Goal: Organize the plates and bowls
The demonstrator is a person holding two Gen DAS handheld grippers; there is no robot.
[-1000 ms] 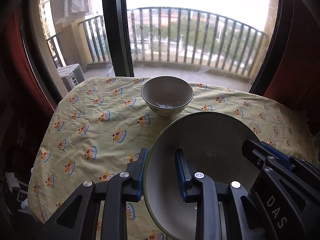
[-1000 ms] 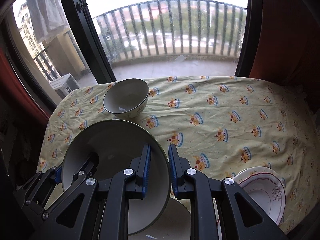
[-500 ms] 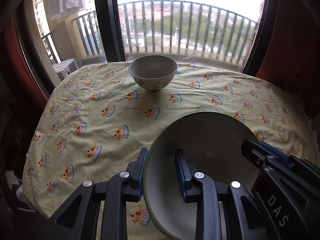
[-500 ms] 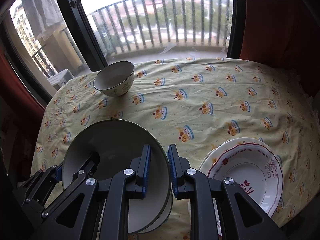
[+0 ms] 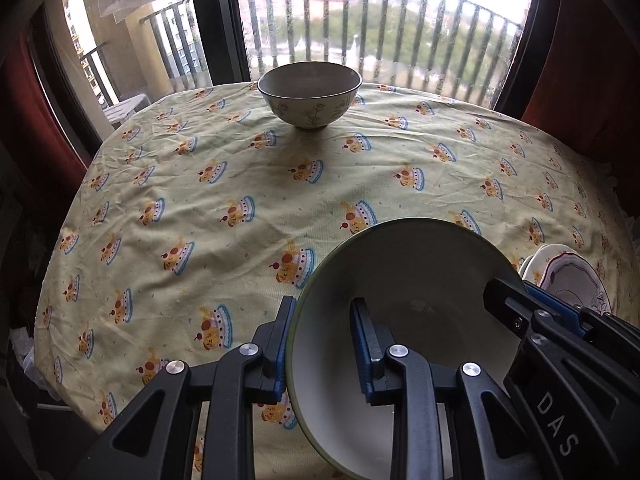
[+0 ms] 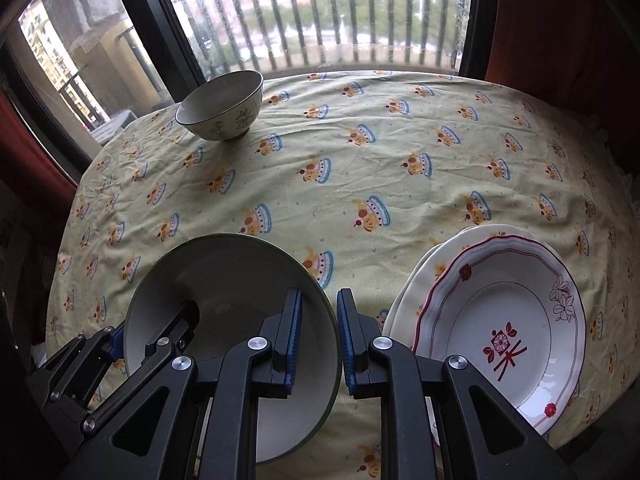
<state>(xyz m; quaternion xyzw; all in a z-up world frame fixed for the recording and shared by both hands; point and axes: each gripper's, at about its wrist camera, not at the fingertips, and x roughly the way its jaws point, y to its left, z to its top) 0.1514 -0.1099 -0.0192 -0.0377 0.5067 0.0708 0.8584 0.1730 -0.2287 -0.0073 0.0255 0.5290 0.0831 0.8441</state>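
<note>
Grippers left (image 5: 322,350) and right (image 6: 319,338) pinch opposite rims of green-rimmed bowl (image 6: 224,300), now lowered close over tablecloth (image 6: 360,184) | plate stack (image 6: 500,320) just beside, newly in view | floral bowl (image 6: 222,106) far back | set-down likely imminent

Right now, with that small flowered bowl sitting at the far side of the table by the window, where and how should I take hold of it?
Grip the small flowered bowl by its rim, coming from above with one finger inside and one outside the wall. It stands upright, its mouth open upward, alone on the tablecloth, so the near rim is free. Its rounded sides taper to a narrow foot, so a side pinch would likely slip.
</note>
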